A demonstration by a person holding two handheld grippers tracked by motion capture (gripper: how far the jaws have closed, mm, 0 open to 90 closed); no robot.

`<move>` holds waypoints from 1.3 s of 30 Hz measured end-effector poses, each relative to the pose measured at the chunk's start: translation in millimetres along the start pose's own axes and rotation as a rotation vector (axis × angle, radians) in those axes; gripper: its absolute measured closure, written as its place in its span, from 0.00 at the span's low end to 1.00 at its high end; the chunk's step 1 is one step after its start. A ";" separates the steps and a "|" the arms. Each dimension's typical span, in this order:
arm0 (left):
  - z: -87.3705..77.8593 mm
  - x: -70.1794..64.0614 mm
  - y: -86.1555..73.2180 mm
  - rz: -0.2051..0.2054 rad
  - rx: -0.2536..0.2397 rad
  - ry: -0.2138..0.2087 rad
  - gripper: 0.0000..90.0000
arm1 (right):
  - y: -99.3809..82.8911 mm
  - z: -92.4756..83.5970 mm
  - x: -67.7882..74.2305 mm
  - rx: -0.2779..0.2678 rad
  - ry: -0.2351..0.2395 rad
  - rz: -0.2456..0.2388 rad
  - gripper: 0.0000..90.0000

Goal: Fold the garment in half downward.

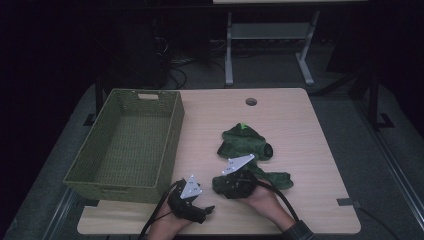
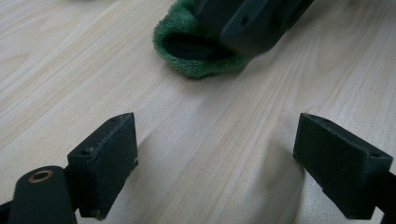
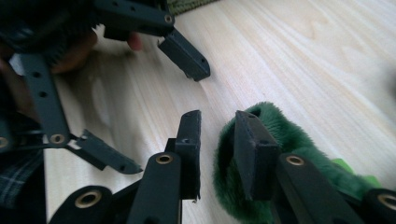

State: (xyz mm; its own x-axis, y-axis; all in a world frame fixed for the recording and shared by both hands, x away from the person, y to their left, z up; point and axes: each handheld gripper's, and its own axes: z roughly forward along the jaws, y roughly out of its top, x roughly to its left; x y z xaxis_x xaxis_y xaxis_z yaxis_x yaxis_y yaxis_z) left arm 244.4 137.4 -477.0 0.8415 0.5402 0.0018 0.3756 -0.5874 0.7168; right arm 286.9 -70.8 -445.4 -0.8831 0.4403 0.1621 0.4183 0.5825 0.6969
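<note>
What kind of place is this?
Probably a lab or recording workspace, not a home: a bare wooden table with a cable hole, a metal desk frame behind, and cables on the grey floor.

A light wooden table point(image 1: 300, 130) carries a green woven basket point(image 1: 130, 145) and a green fleece garment point(image 1: 247, 147).

The high view is dimly lit, and the room beyond the table point(image 1: 280, 115) is lost in darkness. The gripper views are brighter; soft shadows are cast on the wood, and near parts are blurred.

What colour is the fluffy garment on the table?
Dark green garment; the high view shows it best.
</note>
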 end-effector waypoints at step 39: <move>-0.2 0.2 -0.1 0.003 -0.002 -0.004 0.14 | -8.5 -53.7 -16.7 -0.212 -0.025 0.083 0.93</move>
State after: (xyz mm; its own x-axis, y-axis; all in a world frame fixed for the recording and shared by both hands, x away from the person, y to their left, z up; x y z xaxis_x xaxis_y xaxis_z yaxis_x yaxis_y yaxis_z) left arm 244.5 137.7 -477.0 0.8443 0.5359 0.0013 0.3722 -0.5882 0.7180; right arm 286.7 -119.8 -416.5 -0.8407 0.4994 0.2095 0.4332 0.3880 0.8135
